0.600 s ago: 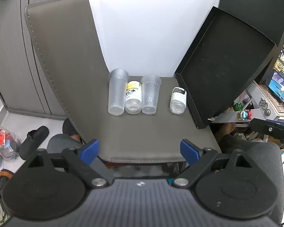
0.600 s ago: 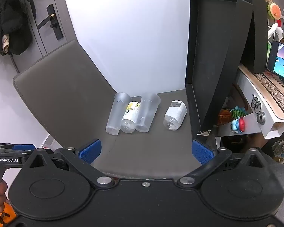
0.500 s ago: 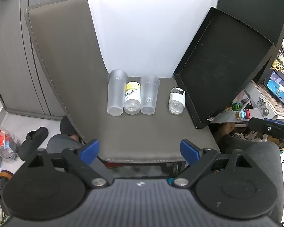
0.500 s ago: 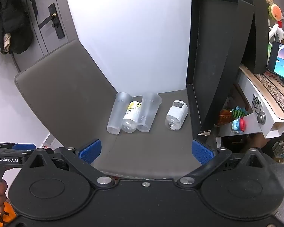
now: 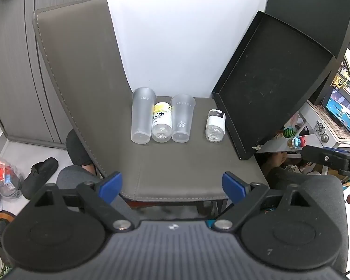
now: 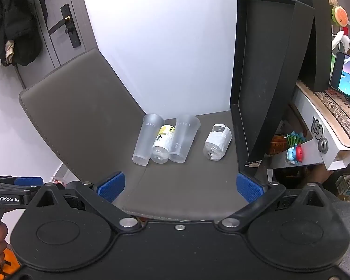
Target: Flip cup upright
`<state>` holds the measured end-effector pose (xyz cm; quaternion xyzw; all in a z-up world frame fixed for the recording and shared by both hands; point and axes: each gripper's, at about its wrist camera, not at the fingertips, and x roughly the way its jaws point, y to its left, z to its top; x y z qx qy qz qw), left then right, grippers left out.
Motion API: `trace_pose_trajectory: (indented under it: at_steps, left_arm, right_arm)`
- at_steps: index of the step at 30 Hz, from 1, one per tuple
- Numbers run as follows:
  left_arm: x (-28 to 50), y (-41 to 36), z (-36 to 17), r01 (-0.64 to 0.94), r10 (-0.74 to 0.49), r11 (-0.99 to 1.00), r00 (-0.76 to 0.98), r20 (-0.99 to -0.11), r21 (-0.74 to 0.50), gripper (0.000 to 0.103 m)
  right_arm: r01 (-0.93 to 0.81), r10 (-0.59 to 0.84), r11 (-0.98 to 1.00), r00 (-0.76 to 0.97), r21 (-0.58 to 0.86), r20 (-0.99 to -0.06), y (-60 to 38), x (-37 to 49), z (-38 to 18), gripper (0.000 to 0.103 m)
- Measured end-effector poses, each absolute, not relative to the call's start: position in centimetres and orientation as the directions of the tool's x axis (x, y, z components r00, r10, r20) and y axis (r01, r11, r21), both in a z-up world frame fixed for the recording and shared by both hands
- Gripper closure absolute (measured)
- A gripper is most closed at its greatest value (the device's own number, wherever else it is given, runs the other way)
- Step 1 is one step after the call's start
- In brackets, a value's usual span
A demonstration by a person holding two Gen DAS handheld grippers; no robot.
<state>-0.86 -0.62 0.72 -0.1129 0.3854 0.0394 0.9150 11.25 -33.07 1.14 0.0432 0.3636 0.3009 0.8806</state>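
Note:
Two frosted plastic cups lie on their sides on a grey chair seat, bases toward me. The left cup and the right cup flank a yellow-labelled bottle that lies between them, touching both. My left gripper is open and empty above the seat's front edge. My right gripper is open and empty, also near the front edge.
A small white-labelled bottle lies to the right of the cups. A black tray leans upright at the seat's right side. The chair back rises at the left. A cluttered desk stands to the right.
Both views have shifted slightly; the cups and bottles lie as before. Both grippers stay open.

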Motion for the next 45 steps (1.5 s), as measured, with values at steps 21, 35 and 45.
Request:
trace_pose_trajectory:
  at_steps: [21, 35, 45]
  left_arm:
    - [-0.7, -0.9, 1.0, -0.150, -0.018, 0.973, 0.710, -0.704, -0.176, 0.011]
    - [-0.7, -1.5, 1.2, -0.140, -0.017, 0.976, 0.712, -0.702, -0.166, 0.011]
    - [-0.6, -1.6, 0.9, -0.139, -0.020, 0.976, 0.707, -0.707, -0.167, 0.011]
  right_arm:
    - [-0.498, 0.560, 0.816, 0.551, 0.294, -0.619, -33.2, 11.3, 0.9, 0.000]
    - [-0.493, 0.562, 0.816, 0.556, 0.300, -0.612, -33.9, 11.3, 0.9, 0.000]
    - [-0.488, 0.559, 0.819, 0.557, 0.303, -0.614, -33.9, 11.7, 0.8, 0.000]
